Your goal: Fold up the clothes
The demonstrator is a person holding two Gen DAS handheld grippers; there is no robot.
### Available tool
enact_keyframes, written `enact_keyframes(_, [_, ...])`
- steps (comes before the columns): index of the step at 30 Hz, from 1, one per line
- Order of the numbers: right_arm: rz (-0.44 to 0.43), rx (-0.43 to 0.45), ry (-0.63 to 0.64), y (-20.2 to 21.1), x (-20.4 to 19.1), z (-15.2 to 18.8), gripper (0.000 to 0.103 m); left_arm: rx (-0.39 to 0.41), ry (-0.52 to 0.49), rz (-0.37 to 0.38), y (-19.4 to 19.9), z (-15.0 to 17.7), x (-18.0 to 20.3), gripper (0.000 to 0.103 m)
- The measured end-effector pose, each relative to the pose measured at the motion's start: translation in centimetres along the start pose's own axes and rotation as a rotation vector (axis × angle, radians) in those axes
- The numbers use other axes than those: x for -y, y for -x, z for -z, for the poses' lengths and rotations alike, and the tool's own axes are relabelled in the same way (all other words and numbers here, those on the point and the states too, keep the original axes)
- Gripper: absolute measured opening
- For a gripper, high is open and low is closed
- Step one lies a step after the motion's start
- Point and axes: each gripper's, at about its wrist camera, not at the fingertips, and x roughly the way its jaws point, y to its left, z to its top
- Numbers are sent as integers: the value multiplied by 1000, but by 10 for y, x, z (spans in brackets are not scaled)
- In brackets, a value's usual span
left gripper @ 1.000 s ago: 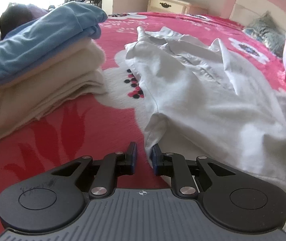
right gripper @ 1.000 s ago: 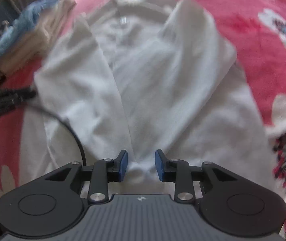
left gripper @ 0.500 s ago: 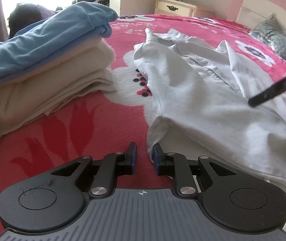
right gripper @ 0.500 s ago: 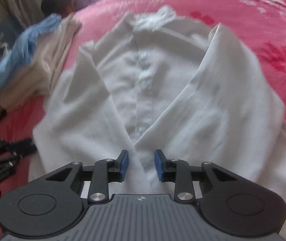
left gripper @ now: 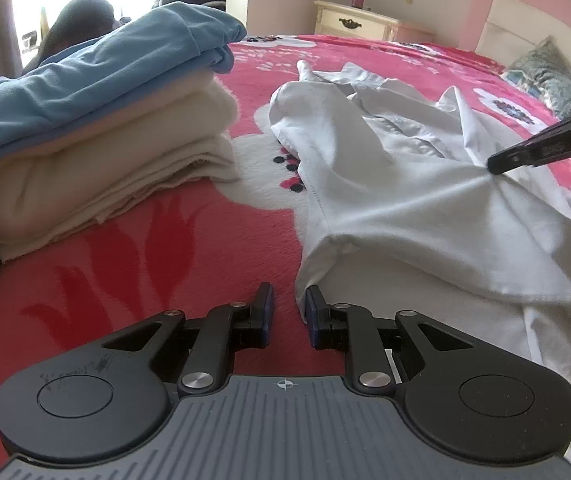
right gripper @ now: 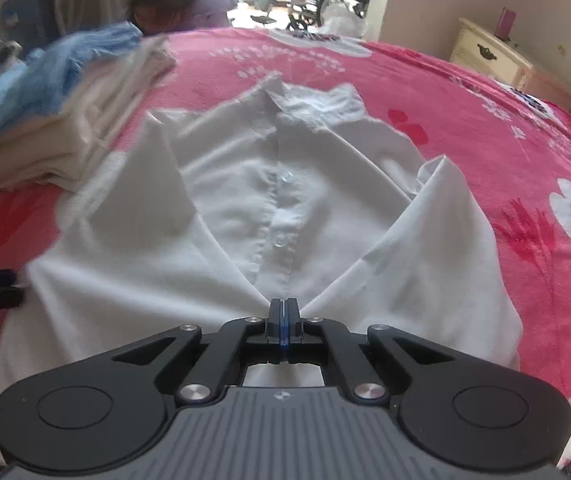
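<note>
My right claw (right gripper: 284, 320) pinches the white button-up shirt (right gripper: 281, 216) mid-front; thin pinch may slip. Left claw (left gripper: 288, 312) spread, empty.

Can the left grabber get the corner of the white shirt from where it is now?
Probably yes. The left gripper is open, low over the pink blanket, and the white shirt has its near corner right by the gripper's right fingertip. Nothing lies between them; a small nudge sideways should put the cloth between the fingers.
</note>
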Motion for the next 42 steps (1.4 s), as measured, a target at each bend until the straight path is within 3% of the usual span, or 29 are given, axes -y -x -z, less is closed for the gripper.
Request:
enact_keyframes(3, [30, 9, -99, -2, 23, 4, 10, -3, -7, -1, 0, -1, 0, 19])
enact_keyframes(7, [2, 94, -322, 45, 74, 17, 20, 2, -8, 18, 4, -1, -3, 20])
enact_keyframes(9, [-5, 83, -355, 73, 92, 33, 30, 6, 3, 32, 10, -2, -6, 20])
enact_keyframes(13, [-7, 16, -403, 121, 110, 79, 34, 74, 63, 55, 41, -4, -17, 21])
enact_keyframes(17, [-34, 2, -404, 142, 100, 113, 34, 130, 85, 145, 61, -17, -8, 21])
enact_keyframes(21, [-48, -19, -410, 133, 76, 133, 34, 91, -37, 222, 35, -34, 43, 21])
enact_keyframes(23, [-45, -43, -425, 127, 64, 149, 34, 35, -54, 259, 10, -35, 64, 21])
enact_keyframes(26, [-55, -120, -474, 118, 51, 180, 33, -36, -62, 189, -22, -30, 76, 21])
enact_keyframes(31, [-54, -96, -482, 140, 54, 192, 33, -38, -53, 171, -26, -27, 66, 22])
enact_keyframes(34, [-7, -17, -389, 167, 50, 184, 39, -36, -42, 168, -20, -28, 60, 22])
enact_keyframes(35, [9, 6, -342, 175, 47, 181, 45, -34, -37, 165, -18, -27, 57, 22])
enact_keyframes(38, [78, 17, -196, 181, 40, 176, 53, -31, -14, 156, -19, -26, 49, 22])
enact_keyframes(40, [89, 6, -229, 177, 54, 175, 53, -31, -2, 154, -20, -26, 44, 22])
enact_keyframes(42, [11, -24, -382, 165, 84, 175, 53, -29, -3, 149, -20, -25, 41, 22])
